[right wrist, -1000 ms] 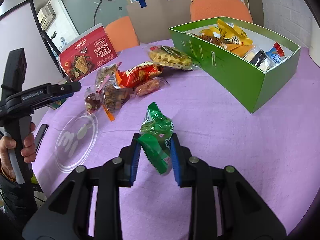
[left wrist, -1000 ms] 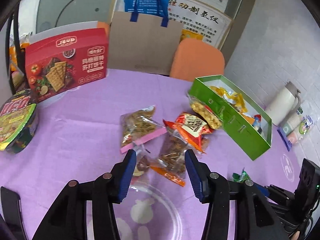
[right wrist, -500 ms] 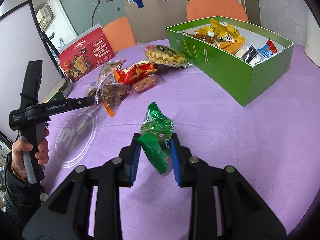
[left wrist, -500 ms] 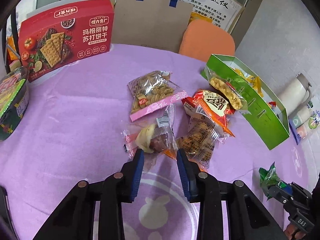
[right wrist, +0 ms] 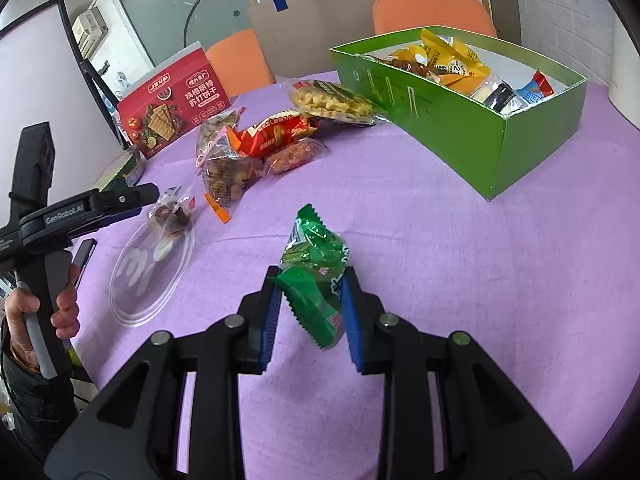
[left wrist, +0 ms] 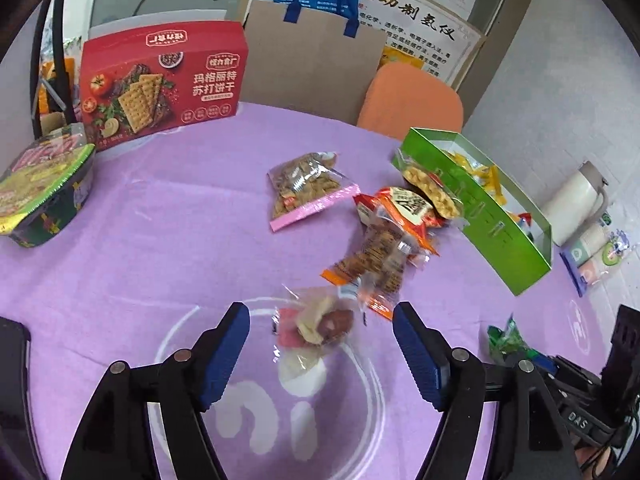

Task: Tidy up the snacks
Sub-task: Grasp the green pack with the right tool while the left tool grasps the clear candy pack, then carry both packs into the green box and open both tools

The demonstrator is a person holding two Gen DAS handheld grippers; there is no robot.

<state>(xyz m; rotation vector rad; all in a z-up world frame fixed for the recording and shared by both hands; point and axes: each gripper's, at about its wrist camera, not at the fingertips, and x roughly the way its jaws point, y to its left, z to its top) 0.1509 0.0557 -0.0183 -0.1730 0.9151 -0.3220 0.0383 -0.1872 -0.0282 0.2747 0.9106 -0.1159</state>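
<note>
My left gripper (left wrist: 320, 316) hovers over a clear round plastic plate (left wrist: 192, 344), and its jaws are opening. A small clear packet with a red and a yellow sweet (left wrist: 316, 324) lies loose between them on the plate, touched by neither pad. In the right wrist view the same packet (right wrist: 172, 216) rests at the plate's (right wrist: 136, 280) far edge. My right gripper (right wrist: 311, 280) is shut on a green snack packet (right wrist: 316, 256) and holds it above the purple cloth. An open green box (right wrist: 460, 120) with several snacks inside stands at the right.
Loose snacks lie mid-table: a pink-edged bag (left wrist: 304, 188), an orange packet (left wrist: 404, 208), a clear nut packet (left wrist: 376, 260), and a yellow bag (left wrist: 432, 192) leaning on the box. A red cracker box (left wrist: 160, 84), a noodle bowl (left wrist: 40, 188) and a white flask (left wrist: 576, 200) ring the table.
The left gripper closed on the sweet packet, drew it back over the clear plate, then opened and released it there. The right gripper kept its grip and stayed still.
</note>
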